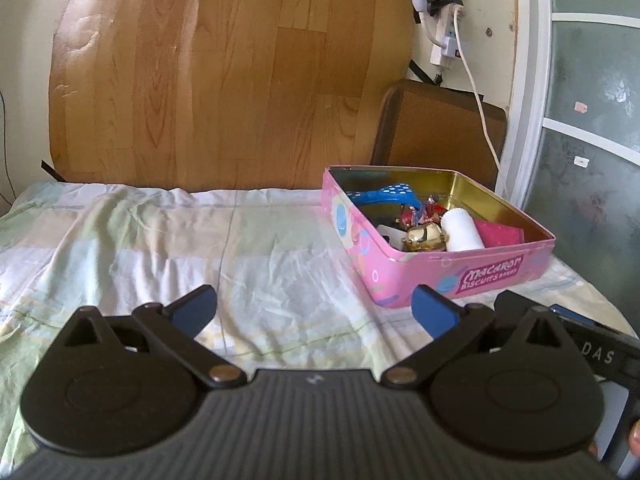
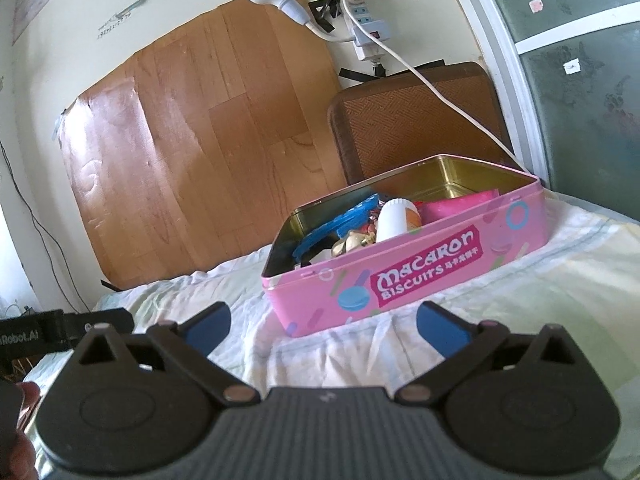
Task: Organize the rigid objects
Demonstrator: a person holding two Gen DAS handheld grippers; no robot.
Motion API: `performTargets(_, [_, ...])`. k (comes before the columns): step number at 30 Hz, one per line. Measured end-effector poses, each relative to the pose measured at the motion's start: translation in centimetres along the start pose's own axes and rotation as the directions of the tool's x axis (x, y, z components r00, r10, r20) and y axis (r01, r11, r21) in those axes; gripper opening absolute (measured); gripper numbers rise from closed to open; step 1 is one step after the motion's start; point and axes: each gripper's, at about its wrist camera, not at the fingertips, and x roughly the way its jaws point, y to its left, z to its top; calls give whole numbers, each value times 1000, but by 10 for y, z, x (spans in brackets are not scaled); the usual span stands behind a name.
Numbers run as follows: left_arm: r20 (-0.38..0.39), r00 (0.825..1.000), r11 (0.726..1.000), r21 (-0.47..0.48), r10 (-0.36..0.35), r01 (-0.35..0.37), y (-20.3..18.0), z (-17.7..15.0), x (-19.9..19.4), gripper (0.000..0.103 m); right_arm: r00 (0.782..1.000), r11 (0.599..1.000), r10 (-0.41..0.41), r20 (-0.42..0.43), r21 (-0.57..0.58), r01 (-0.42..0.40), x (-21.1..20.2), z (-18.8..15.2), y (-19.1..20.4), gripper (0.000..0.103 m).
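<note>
Nearest item: left gripper (image 1: pixel 314 312), black body, blue pads, jaws spread wide, nothing between them; it hangs over a pale checked sheet (image 1: pixel 160 240) with the bare cloth ahead of it

Right gripper (image 2: pixel 324 326): same build, jaws spread to their widest, empty, pointed at the near long wall of the tin

Pink biscuit tin (image 1: pixel 460 270): lidless, lettered "Macaron Biscuits", gold inside, standing on the sheet at the far right, just beyond the right gripper

Contents of tin, loosely heaped:
- white cylindrical bottle (image 1: pixel 464 230), lying tilted near the middle
- gold shiny trinket (image 1: pixel 424 238), touching the bottle on its left
- blue dotted band (image 1: pixel 392 196), toward the far left corner
- pink flat packet (image 1: pixel 502 234), right of the bottle
- small red figure (image 1: pixel 412 214), detail too small to tell

Behind: wood-grain panel (image 1: pixel 224 80) against the wall; brown woven board (image 1: pixel 440 132); white power strip (image 1: pixel 448 40) with cable, far right
</note>
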Motion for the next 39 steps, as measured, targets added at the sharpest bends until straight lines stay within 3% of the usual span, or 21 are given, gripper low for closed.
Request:
performTargets(20, [36, 996, 995, 57, 82, -84, -4, 4, -5, 103, 1000, 1000, -1, -6, -7, 1, 2, 0, 1, 103])
performTargets(39, [60, 995, 996, 45, 77, -80, -5, 5, -11, 103, 1000, 1000, -11, 0, -9, 11, 0, -3, 2, 103])
